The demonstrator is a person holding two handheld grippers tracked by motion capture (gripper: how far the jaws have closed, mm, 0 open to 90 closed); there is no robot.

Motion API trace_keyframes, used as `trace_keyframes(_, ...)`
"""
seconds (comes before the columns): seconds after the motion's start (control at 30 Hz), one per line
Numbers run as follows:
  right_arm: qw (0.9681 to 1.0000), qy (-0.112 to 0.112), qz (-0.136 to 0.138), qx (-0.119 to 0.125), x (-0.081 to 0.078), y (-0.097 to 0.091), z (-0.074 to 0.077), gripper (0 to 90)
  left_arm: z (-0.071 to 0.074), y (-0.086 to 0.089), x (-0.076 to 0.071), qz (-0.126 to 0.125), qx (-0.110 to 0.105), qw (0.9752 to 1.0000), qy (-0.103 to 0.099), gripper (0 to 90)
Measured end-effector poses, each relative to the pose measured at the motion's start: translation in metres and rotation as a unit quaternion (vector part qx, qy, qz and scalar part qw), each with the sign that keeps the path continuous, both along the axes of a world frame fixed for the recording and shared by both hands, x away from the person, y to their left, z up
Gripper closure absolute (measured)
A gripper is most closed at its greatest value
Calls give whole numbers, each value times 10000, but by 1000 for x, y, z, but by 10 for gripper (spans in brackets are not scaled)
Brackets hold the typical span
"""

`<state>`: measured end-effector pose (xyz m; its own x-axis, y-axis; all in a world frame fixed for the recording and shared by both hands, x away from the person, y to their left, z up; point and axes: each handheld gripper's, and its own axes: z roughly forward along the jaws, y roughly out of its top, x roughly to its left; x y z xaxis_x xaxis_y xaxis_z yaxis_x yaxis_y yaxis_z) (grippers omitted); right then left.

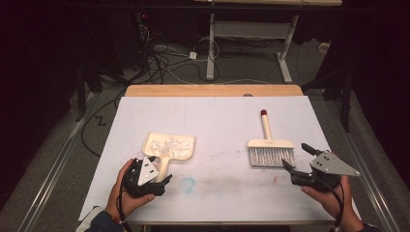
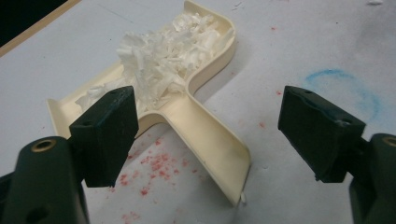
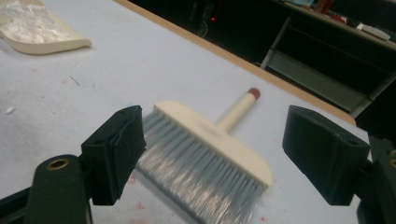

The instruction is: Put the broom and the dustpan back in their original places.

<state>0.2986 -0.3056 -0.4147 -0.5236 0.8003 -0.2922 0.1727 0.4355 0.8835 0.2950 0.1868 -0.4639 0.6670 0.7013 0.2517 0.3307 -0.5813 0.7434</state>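
A cream dustpan [image 1: 170,146] heaped with white shreds [image 1: 169,144] lay left of centre on the bench [image 1: 212,116], its handle pointing toward the near edge, where the left gripper [image 1: 163,181] sat with its jaws apart on either side of the handle's end, gripping nothing. In the left gripper view the handle ran between the two black jaws without touching either, over a scatter of red specks [image 2: 156,163], with a faint blue ring [image 2: 345,84] drawn on the sheet to the right. A hand brush [image 1: 270,147] with a cream back, grey bristles and a red-tipped handle lay toward the right edge, handle pointing to the far edge and bristles toward the near one. The right gripper [image 1: 296,158] hovered just beside the bristles near the right edge, its jaws likewise spread wide and empty; the right gripper view showed the brush head lying between them, apart from both. The bench was covered by a pale, smudged sheet, with a strip of bare wood [image 1: 212,90] showing along the far edge. Beyond it the room was dark, with a tangle of cables [image 1: 164,58] on the grey floor and the white legs of another desk [image 1: 251,36].
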Motion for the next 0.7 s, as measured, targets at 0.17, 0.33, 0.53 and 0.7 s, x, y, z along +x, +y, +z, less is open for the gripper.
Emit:
trace_keyframes(0.17, 9998, 175, -46, 68, -6, -10, -17, 215, 0, 1, 1, 13, -26, 10000, 1, 190)
trace_keyframes(0.33, 9994, 327, -109, -53, -12, -16, -33, 209, -1, 0, 0, 7, 25, 10000, -1, 190)
trace_keyframes(0.53, 9993, 359, -101, -12, -14, -16, -34, 206, 0, -2, -3, 6, 42, 10000, -24, 190)
trace_keyframes(0.7, 9995, 281, -87, 84, -16, -16, -30, 206, -2, -2, -4, -41, 147, 9999, -22, 190)
